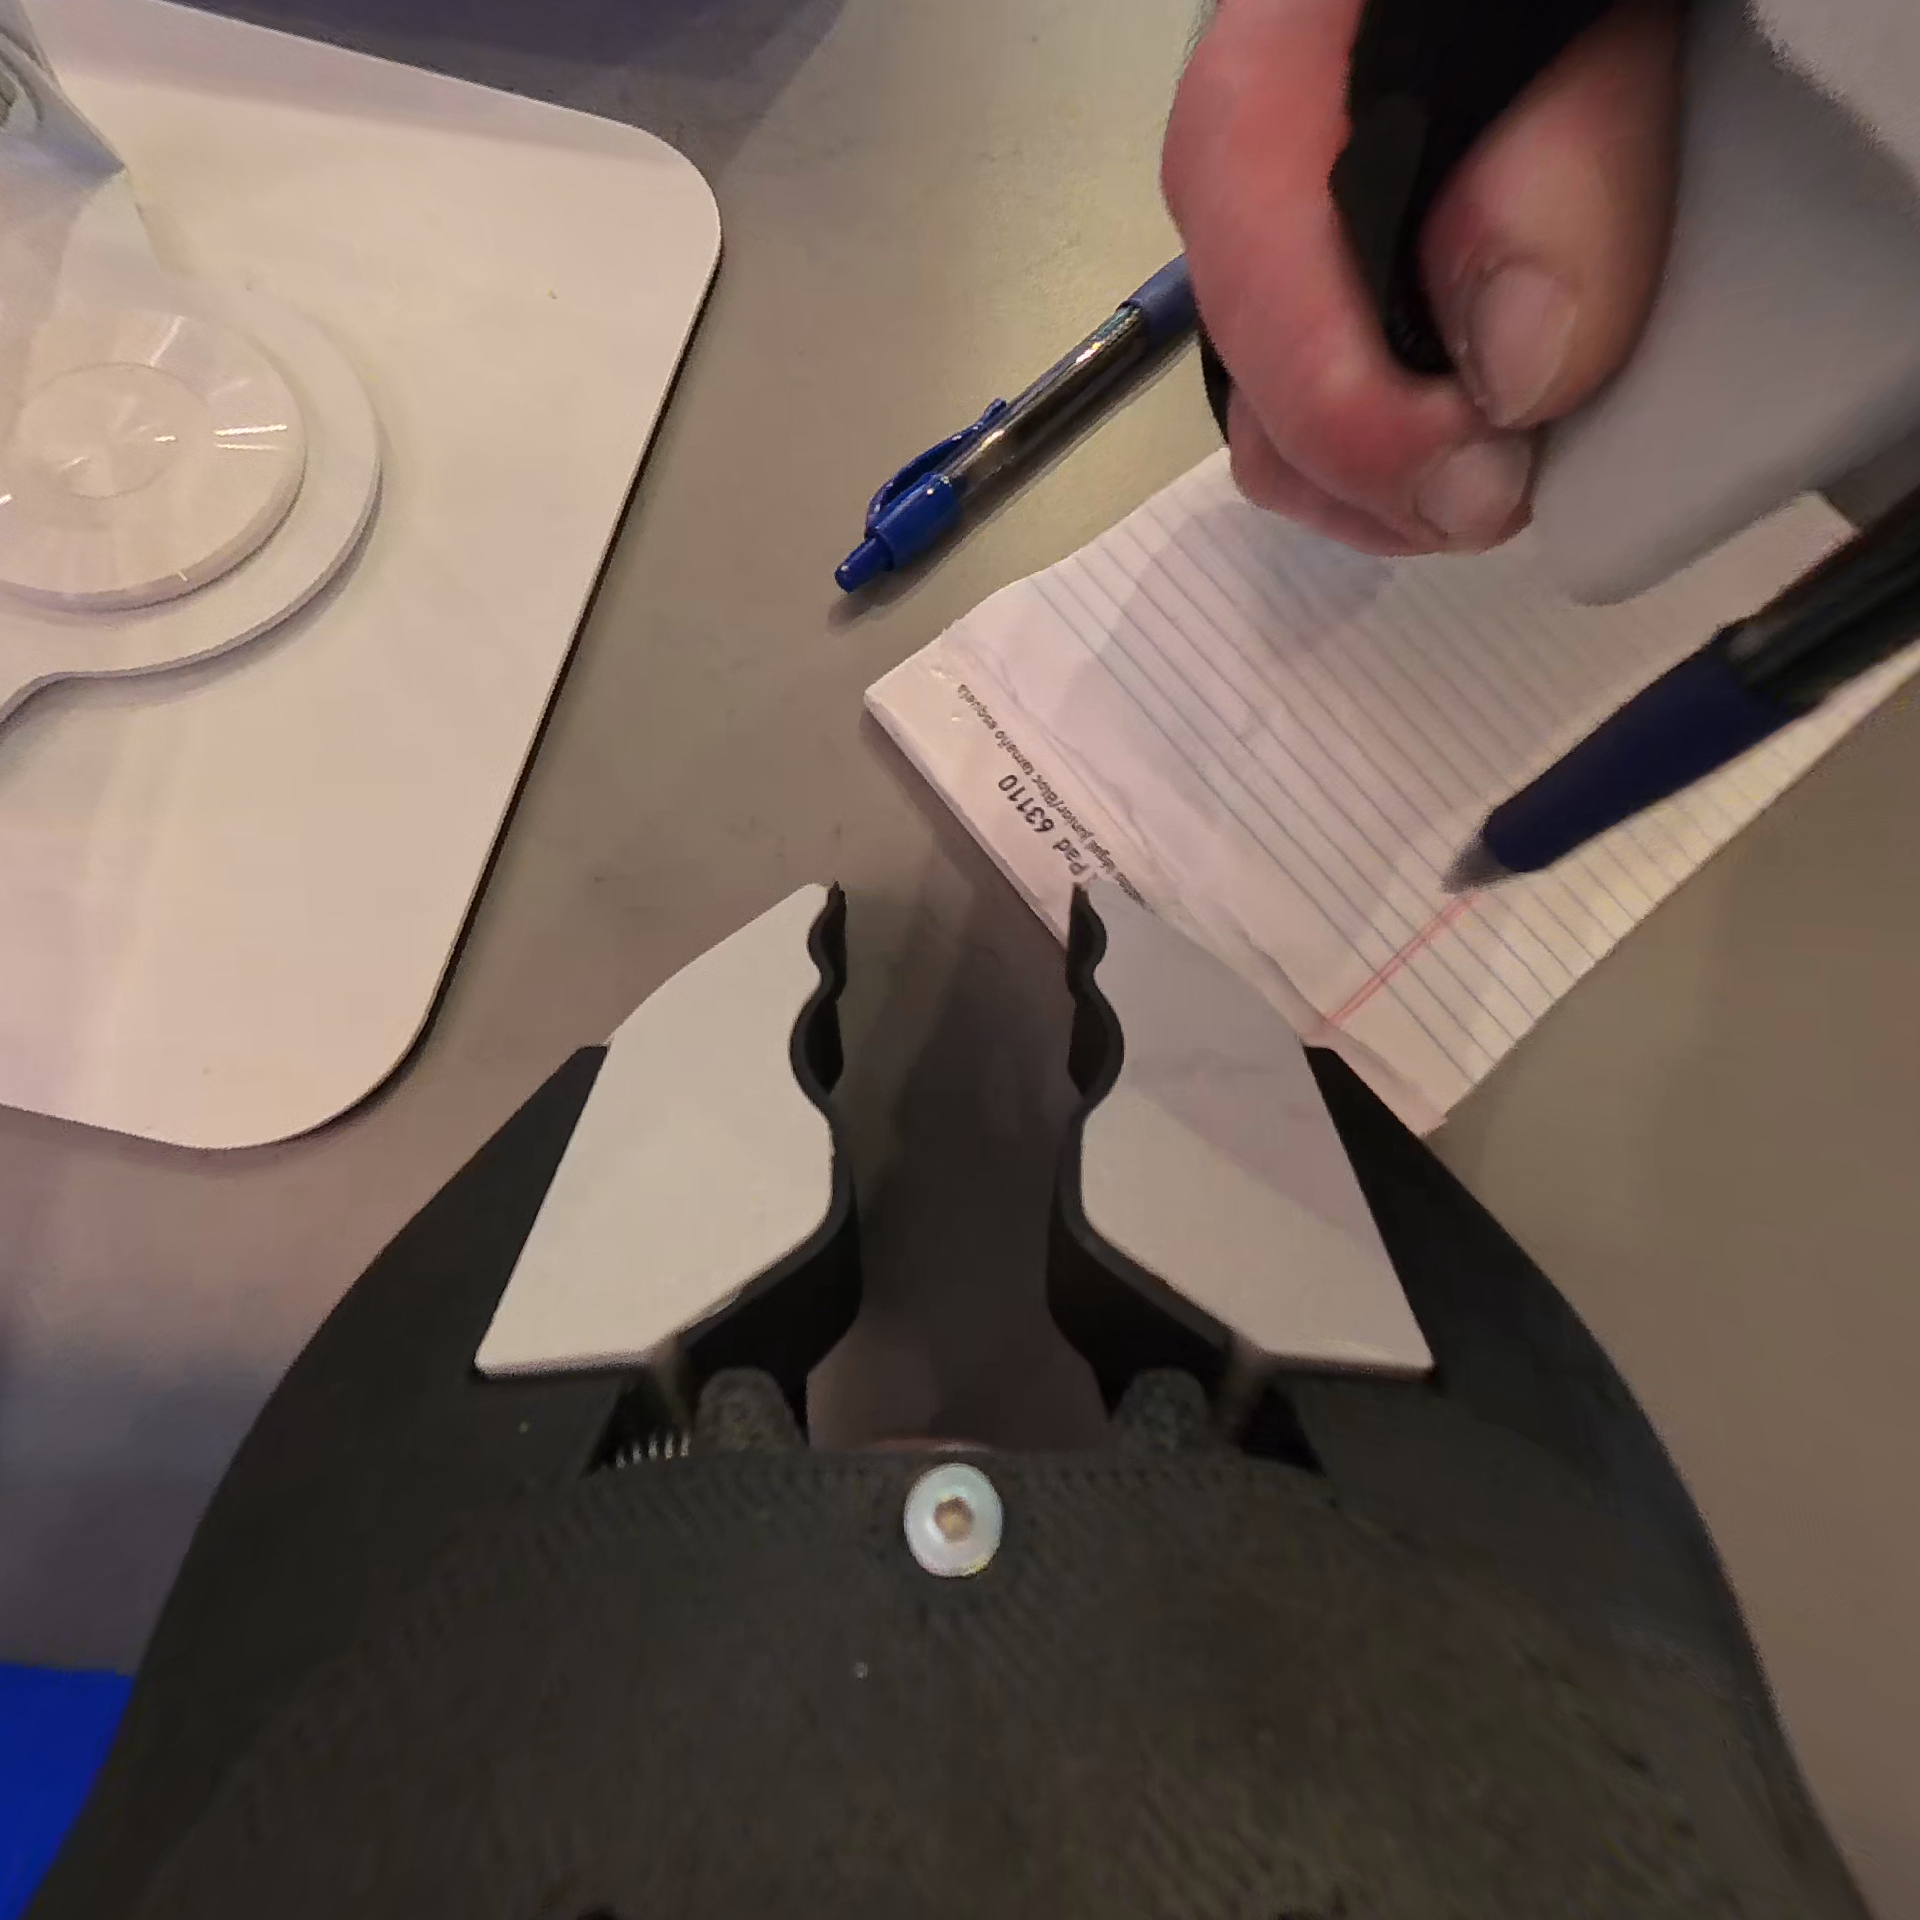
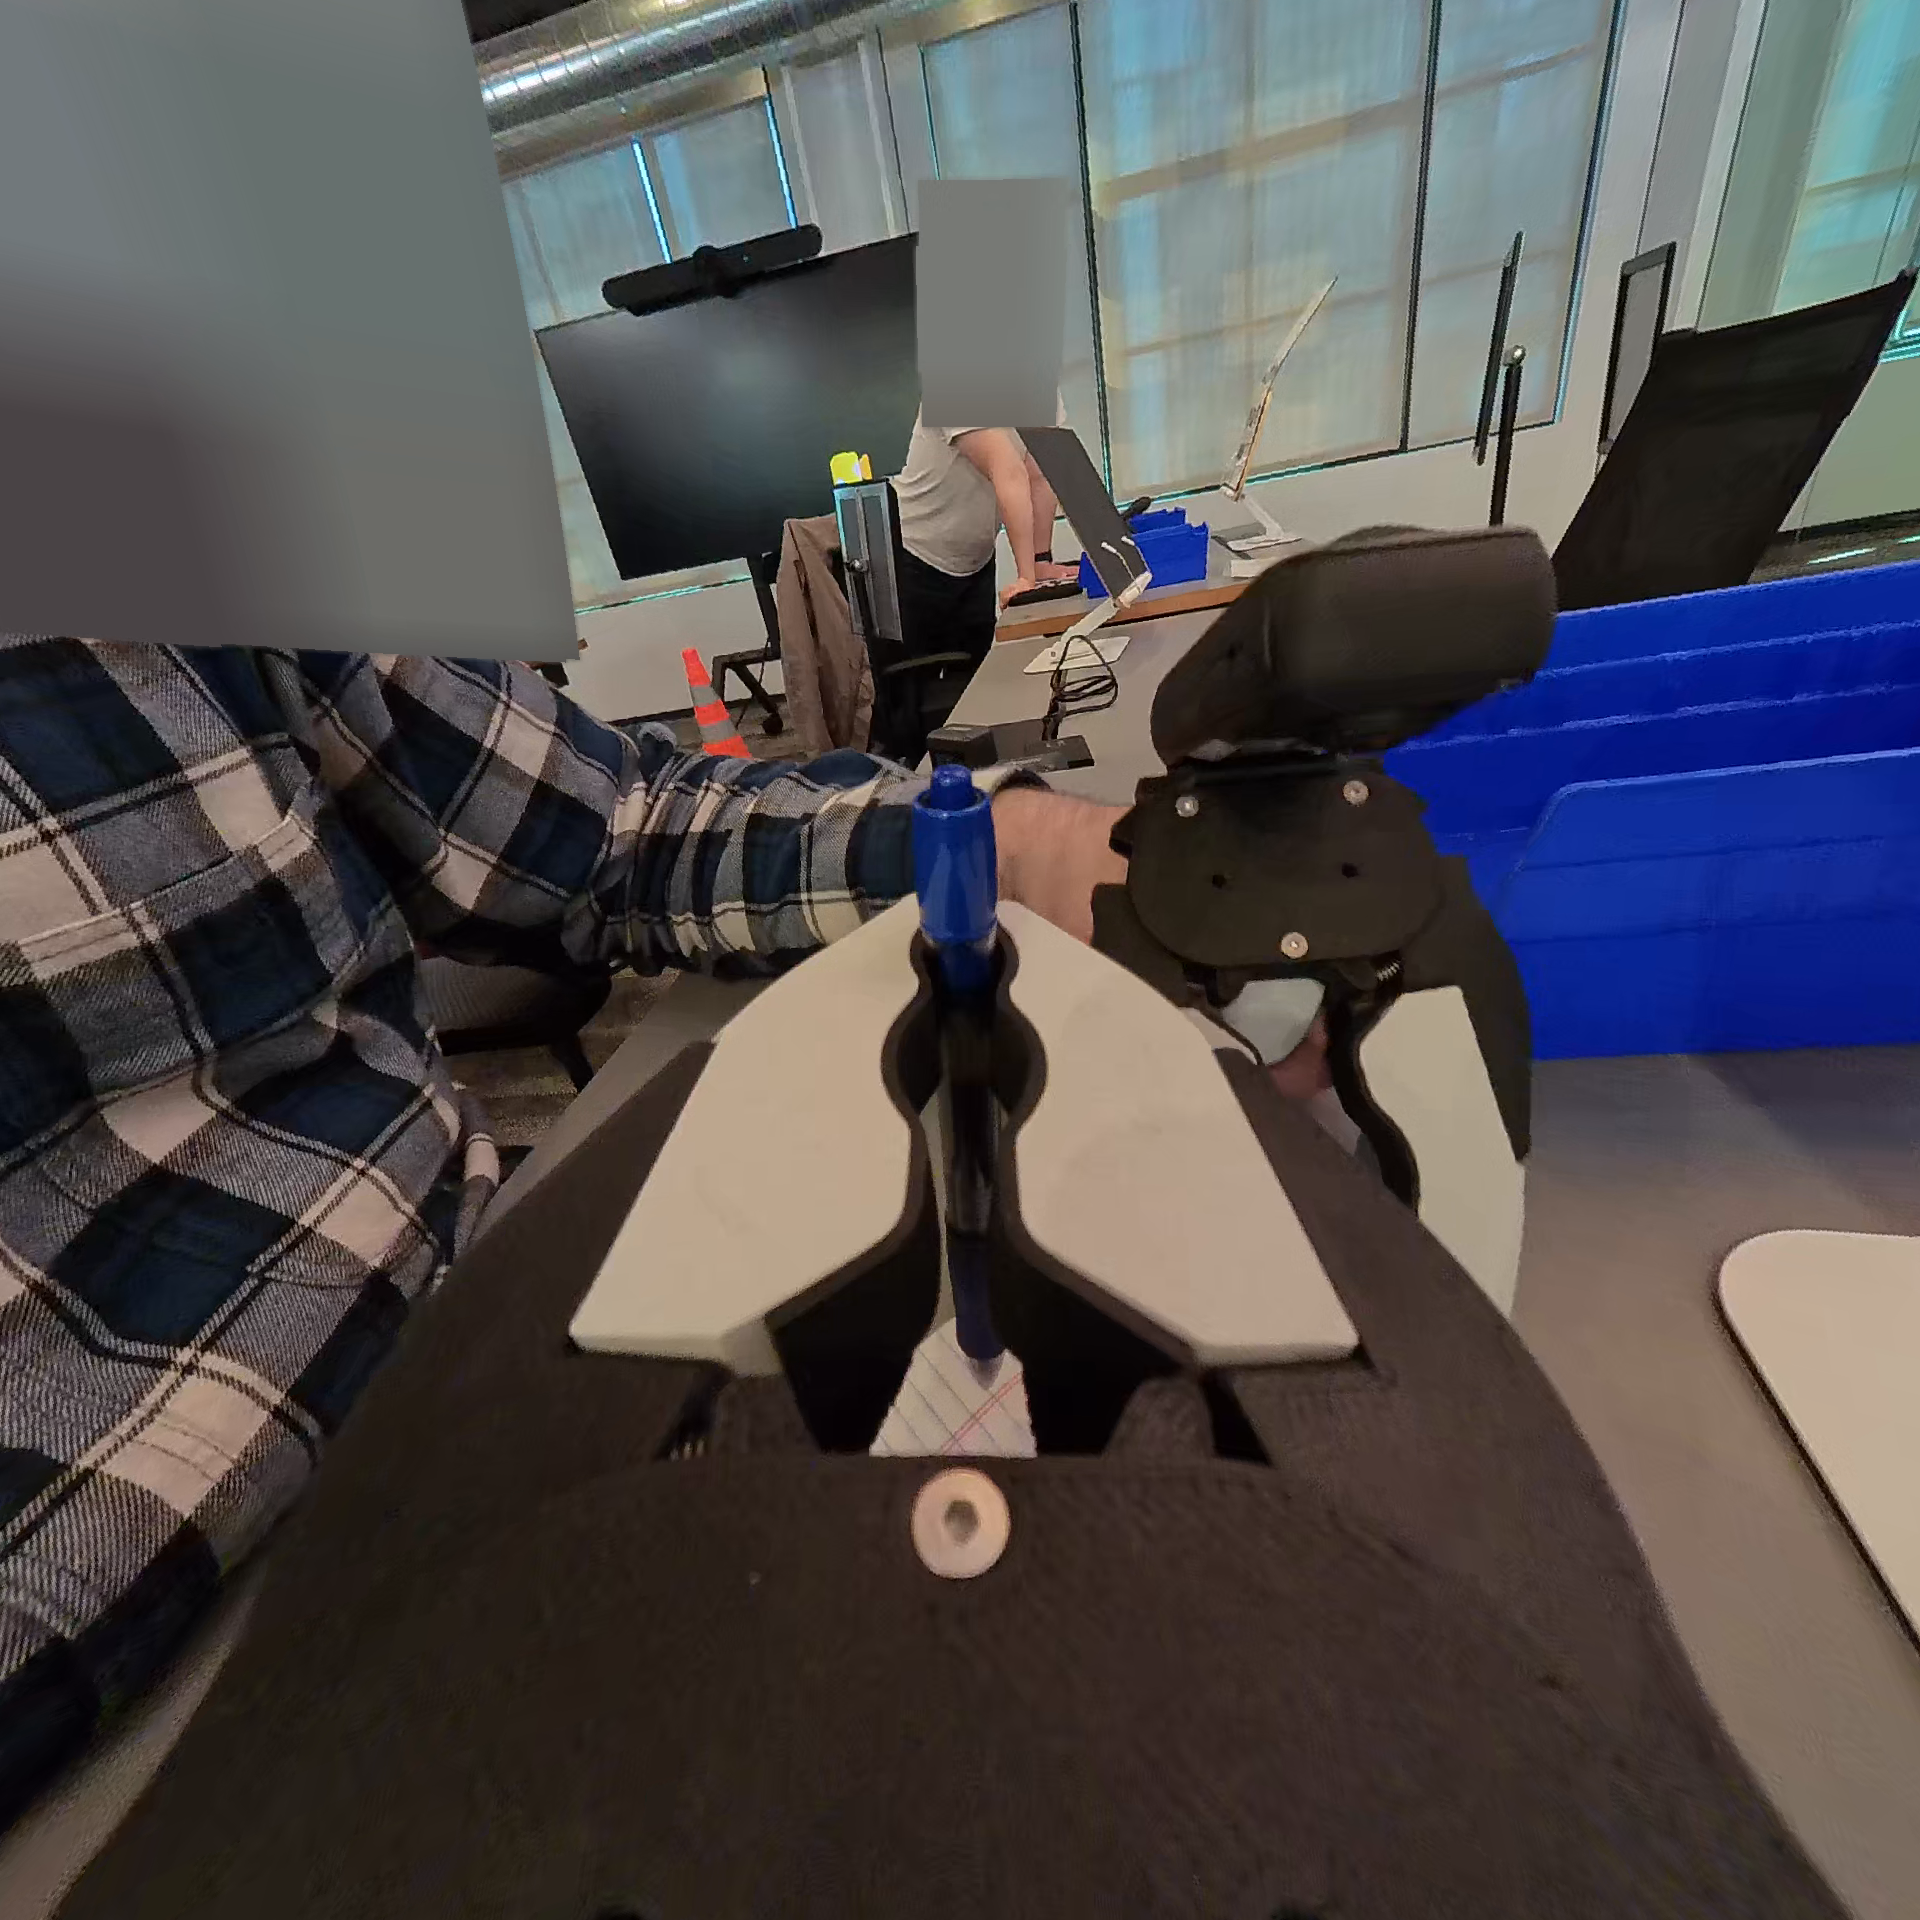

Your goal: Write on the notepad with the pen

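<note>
A white lined notepad (image 1: 1299, 727) lies on the grey table (image 1: 810, 748). My left gripper (image 1: 956, 904) is open with nothing between its fingers. Its right finger (image 1: 1174, 1091) lies over the notepad's near corner. My right gripper (image 2: 956, 940) is shut on a blue pen (image 2: 951, 862), which stands upright in the grasp. In the left wrist view this pen (image 1: 1621, 769) slants in from the right with its tip on the lined page. The notepad shows through the right gripper's gap (image 2: 951, 1413). The left gripper (image 2: 1351, 1049) also shows in the right wrist view.
A second blue pen (image 1: 1018, 426) lies on the table beyond the notepad. A white mat (image 1: 416, 623) bearing a clear round base (image 1: 145, 436) lies to the left. A hand (image 1: 1382, 343) grips the right tool. Blue bins (image 2: 1714, 790) stand behind. A plaid sleeve (image 2: 623, 831) reaches across. The gap from one gripper's tips to the other's is roughly 15 cm.
</note>
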Motion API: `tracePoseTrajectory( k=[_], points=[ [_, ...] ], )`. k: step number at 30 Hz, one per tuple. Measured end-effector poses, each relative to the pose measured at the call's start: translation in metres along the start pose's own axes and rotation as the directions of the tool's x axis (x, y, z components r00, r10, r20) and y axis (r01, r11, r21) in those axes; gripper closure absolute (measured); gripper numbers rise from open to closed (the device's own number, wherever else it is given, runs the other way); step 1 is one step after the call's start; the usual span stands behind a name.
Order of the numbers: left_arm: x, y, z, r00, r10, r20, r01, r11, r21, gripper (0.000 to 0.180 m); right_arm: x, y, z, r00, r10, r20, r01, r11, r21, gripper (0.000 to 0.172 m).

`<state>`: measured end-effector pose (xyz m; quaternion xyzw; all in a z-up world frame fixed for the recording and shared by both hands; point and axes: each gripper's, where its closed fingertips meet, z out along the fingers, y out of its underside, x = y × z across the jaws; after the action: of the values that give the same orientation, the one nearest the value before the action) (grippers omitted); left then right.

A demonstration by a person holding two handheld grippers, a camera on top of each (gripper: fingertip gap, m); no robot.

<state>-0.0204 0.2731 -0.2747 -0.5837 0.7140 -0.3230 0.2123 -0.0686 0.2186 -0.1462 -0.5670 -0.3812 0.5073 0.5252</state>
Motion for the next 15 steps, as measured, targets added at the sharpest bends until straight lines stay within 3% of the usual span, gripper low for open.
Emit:
tracePoseTrajectory(
  k=[1, 5, 11, 15],
  points=[
    [0.003, -0.001, -0.003, 1.0, -0.002, -0.018, 0.002, 1.0, 0.007, 0.137, 0.0, 0.0, -0.001, 1.0, 0.002, 0.001, -0.002, 1.0, 0.004, 0.166],
    [0.017, -0.018, -0.017, 0.996, 0.034, -0.077, -0.025, 0.994, 0.107, 0.148, 0.001, -0.001, -0.007, 1.0, 0.014, 0.014, -0.015, 0.999, 0.043, 0.166],
    [0.025, 0.002, 0.0, 0.987, 0.14, -0.083, -0.141, 0.99, -0.01, 0.178, 0.003, 0.003, -0.009, 0.999, 0.04, 0.019, -0.041, 0.998, 0.054, 0.166],
    [0.026, 0.003, 0.001, 0.987, 0.131, -0.096, -0.132, 0.991, -0.007, 0.18, 0.002, 0.004, -0.004, 0.999, 0.024, 0.023, -0.025, 0.999, 0.04, 0.166]
  ],
)
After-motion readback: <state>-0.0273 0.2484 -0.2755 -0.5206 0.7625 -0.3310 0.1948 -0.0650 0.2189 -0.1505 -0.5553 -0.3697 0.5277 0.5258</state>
